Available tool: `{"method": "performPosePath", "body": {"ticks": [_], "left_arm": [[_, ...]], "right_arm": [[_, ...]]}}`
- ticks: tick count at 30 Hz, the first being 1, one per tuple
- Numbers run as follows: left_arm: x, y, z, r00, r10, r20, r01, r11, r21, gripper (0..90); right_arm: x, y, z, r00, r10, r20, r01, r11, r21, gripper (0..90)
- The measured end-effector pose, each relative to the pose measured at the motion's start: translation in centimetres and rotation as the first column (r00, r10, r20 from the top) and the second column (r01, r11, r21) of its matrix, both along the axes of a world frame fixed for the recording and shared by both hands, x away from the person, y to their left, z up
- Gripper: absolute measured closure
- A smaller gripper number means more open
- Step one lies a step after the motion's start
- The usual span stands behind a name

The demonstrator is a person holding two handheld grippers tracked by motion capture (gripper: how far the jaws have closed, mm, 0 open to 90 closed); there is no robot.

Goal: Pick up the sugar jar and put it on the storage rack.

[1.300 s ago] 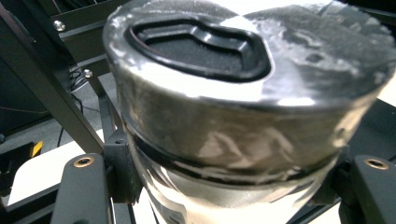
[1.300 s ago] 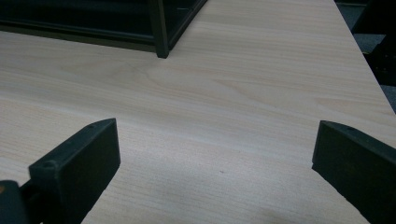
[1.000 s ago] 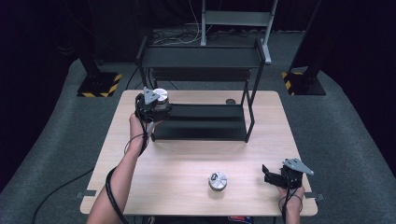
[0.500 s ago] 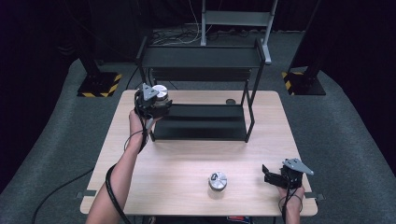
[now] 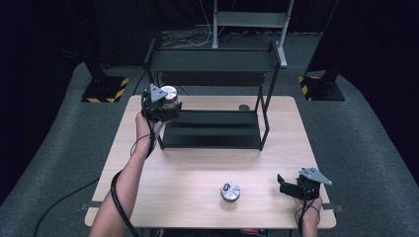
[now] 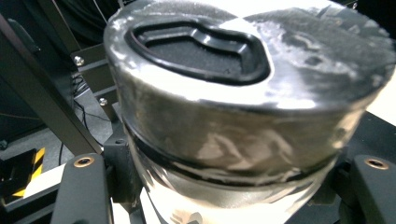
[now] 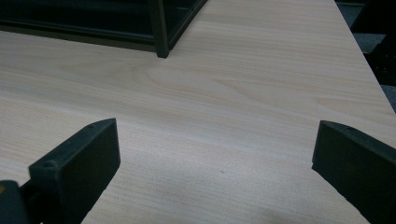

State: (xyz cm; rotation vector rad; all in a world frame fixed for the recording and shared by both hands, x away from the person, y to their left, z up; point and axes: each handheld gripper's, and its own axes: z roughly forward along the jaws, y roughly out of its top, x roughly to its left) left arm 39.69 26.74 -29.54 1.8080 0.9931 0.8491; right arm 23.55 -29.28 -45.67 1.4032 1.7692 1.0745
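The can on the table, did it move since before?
No. The can lies at the same spot on the table, just as far from the rack and the right gripper.

Black rack [image 5: 212,129] beside held tin [image 5: 168,94]

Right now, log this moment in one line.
left gripper: shut on can | near rack | right gripper: open, idle

A pale wooden table [image 5: 197,163] fills the middle of the high view. A black two-tier metal rack [image 5: 212,129] stands on its far half, upper centre of the frame. A small dark round spot [image 5: 243,107] sits behind the rack's lower shelf. Yellow-and-black striped stand bases [image 5: 104,91] rest on the grey floor, upper left and upper right.
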Motion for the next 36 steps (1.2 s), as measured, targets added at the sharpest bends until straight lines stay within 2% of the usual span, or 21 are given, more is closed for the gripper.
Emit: {"method": "performPosePath", "body": {"ticks": [23, 36], "left_arm": [[0.4, -0.4, 2.1, 0.9998, -0.012, 0.018, 0.012, 0.9998, 0.013, 30.4], [0.2, 0.2, 3.1, 0.9995, -0.015, 0.026, 0.015, 0.9999, -0.005, 30.4]], "right_arm": [[0.0, 0.0, 0.0, 1.0, 0.0, 0.0, 0.0, 1.0, -0.001, 0.0], [0.1, 0.1, 0.1, 1.0, -0.003, -0.005, 0.003, 1.0, -0.005, 0.1]]}}
